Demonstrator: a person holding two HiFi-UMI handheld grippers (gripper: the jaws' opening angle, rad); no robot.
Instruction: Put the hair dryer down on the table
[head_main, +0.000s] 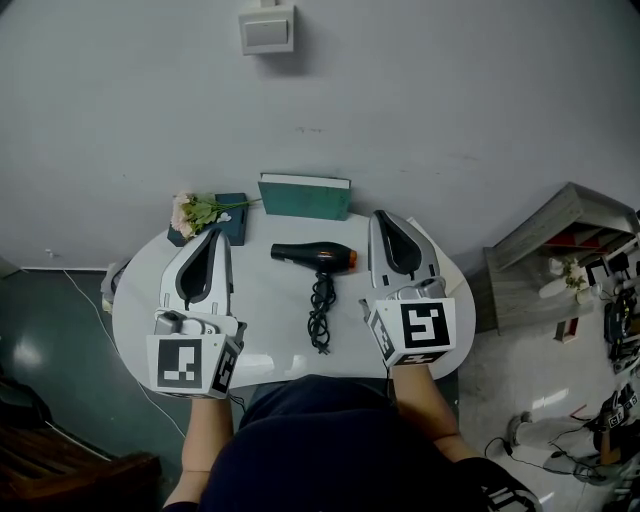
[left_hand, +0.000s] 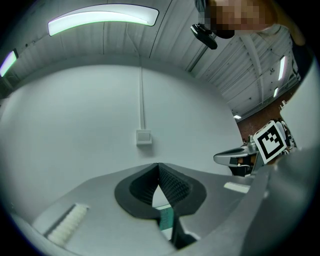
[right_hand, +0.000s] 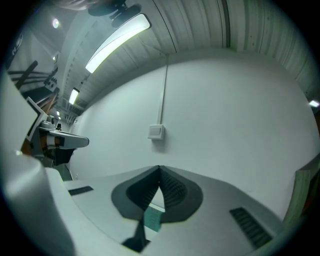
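Observation:
The black hair dryer (head_main: 315, 256) with an orange ring lies on its side in the middle of the white round table (head_main: 140, 300). Its black cord (head_main: 321, 312) is bunched toward me. My left gripper (head_main: 212, 234) hovers left of the dryer, shut and holding nothing. My right gripper (head_main: 381, 216) hovers right of it, also shut and empty. Neither touches the dryer. In the left gripper view the jaws (left_hand: 159, 167) meet in a closed seam, and the same shows in the right gripper view (right_hand: 159, 169).
A green book (head_main: 304, 196) stands at the table's back edge, with a small flower bunch (head_main: 197, 211) and a dark notebook (head_main: 234, 216) at back left. A wall switch (head_main: 266, 28) sits above. A grey shelf unit (head_main: 560, 250) stands on the floor at right.

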